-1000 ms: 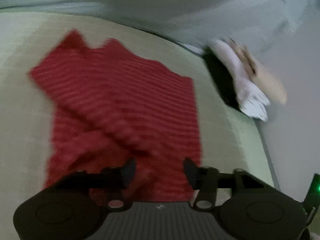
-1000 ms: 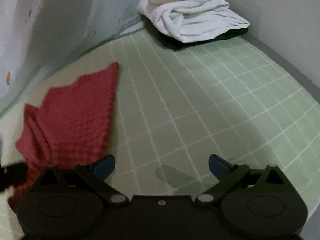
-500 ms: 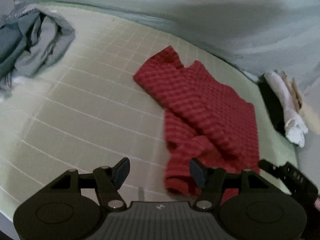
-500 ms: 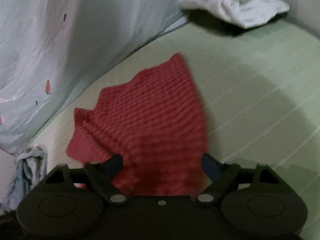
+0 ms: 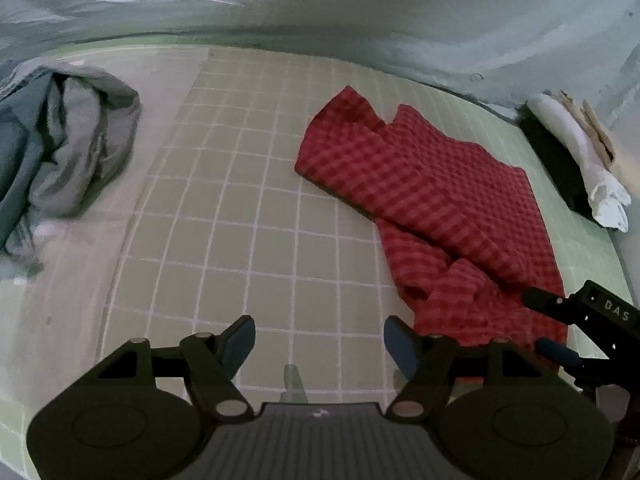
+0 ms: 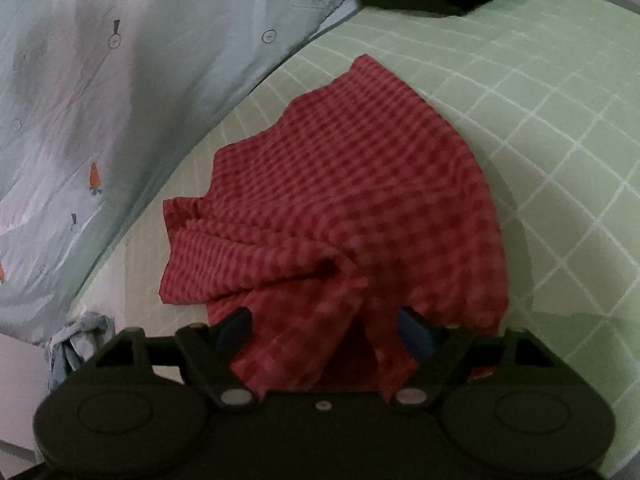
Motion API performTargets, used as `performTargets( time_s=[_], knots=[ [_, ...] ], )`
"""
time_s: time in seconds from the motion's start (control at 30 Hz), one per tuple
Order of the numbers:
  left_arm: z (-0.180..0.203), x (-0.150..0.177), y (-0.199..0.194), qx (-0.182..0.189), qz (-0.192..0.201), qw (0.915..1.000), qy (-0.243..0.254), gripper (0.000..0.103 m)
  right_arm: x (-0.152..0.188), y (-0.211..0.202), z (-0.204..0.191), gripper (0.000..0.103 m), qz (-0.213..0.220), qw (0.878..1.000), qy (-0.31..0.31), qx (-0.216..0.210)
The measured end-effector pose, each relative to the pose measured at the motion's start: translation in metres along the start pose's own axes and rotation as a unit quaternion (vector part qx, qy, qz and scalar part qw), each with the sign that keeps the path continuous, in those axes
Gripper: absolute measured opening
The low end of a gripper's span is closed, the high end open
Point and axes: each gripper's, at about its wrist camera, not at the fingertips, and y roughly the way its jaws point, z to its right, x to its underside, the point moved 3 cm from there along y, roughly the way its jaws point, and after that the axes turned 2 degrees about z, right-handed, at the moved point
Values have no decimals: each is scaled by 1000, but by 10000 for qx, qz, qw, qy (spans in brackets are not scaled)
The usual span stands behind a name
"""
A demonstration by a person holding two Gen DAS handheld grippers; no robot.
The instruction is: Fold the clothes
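Note:
A red checked garment (image 5: pixel 432 208) lies rumpled on the green gridded mat (image 5: pixel 248 216), to the right in the left wrist view. My left gripper (image 5: pixel 320 342) is open and empty over bare mat, left of the garment's near edge. In the right wrist view the garment (image 6: pixel 360 200) fills the middle. My right gripper (image 6: pixel 326 330) is open, with its fingers either side of the garment's bunched near edge. The right gripper also shows at the right edge of the left wrist view (image 5: pixel 560 328).
A grey-blue heap of clothes (image 5: pixel 60 148) lies at the mat's left. A stack of folded clothes, white on black (image 5: pixel 576 160), sits at the far right corner. A pale sheet with carrot prints (image 5: pixel 320 4) hangs behind the mat.
My left gripper has pulled back and to the left, off the garment. My right gripper has swung left from bare mat and now straddles the garment's near edge.

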Motion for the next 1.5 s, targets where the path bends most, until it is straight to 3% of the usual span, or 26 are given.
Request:
performTargets(
  time_s=[0.1, 0.2, 0.23, 0.27, 0.37, 0.6, 0.67, 0.77, 0.83, 0.93, 0.97, 1.0, 1.03, 1.17, 1.33, 1.5],
  knots=[
    [-5, -4, 4, 79, -58, 9999, 106, 73, 4, 3, -6, 59, 2, 10000, 15, -58],
    [-9, -7, 7, 125, -110, 9997, 154, 73, 7, 5, -14, 31, -34, 9997, -173, -184],
    [-11, -7, 8, 140, -128, 9997, 151, 73, 8, 6, -16, 14, -46, 9994, -240, -227],
    [-12, -8, 9, 153, -138, 9997, 145, 73, 9, 7, -19, 5, -45, 9992, -324, -245],
    [-12, -12, 9, 180, -122, 9997, 101, 73, 1, 1, -25, 1, 78, 9981, -508, -351],
    [2, -16, 6, 208, 44, 9998, -13, 74, -47, -43, -25, 1, 854, 9906, -945, -492],
    [8, -15, 6, 198, 67, 9998, -52, 74, -58, -50, -10, 1, 982, 9891, -1076, -204],
    [16, -11, 10, 200, 30, 9997, -151, 75, -58, -34, 21, 1, 712, 9850, -1470, 554],
    [20, -8, 14, 180, -28, 9996, -216, 75, -56, -25, 31, 2, 540, 9820, -1600, 846],
    [22, -4, 11, 116, -30, 9996, -245, 75, -54, -14, 40, 16, 309, 9779, -1714, 1159],
    [21, -4, 9, 86, 10, 9997, -246, 75, -53, -10, 43, 33, 231, 9761, -1752, 1263],
    [20, -4, 7, 41, 43, 9996, -264, 78, -55, -9, 42, 43, 263, 9736, -1850, 1314],
    [19, -5, 5, 0, 71, 9996, -290, 80, -58, -9, 35, 55, 383, 9698, -2035, 1288],
    [7, -10, 5, -107, 121, 9986, -508, 80, -67, 2, -6, 72, 688, 9495, -2876, 1051],
    [-2, -20, 6, -166, 196, 9978, -604, 81, -65, 25, -49, 70, 687, 9339, -3464, 564],
    [-10, -38, 20, -170, 165, 9981, -569, 81, -68, 62, -79, 54, 447, 9275, -3709, 148]
  ],
)
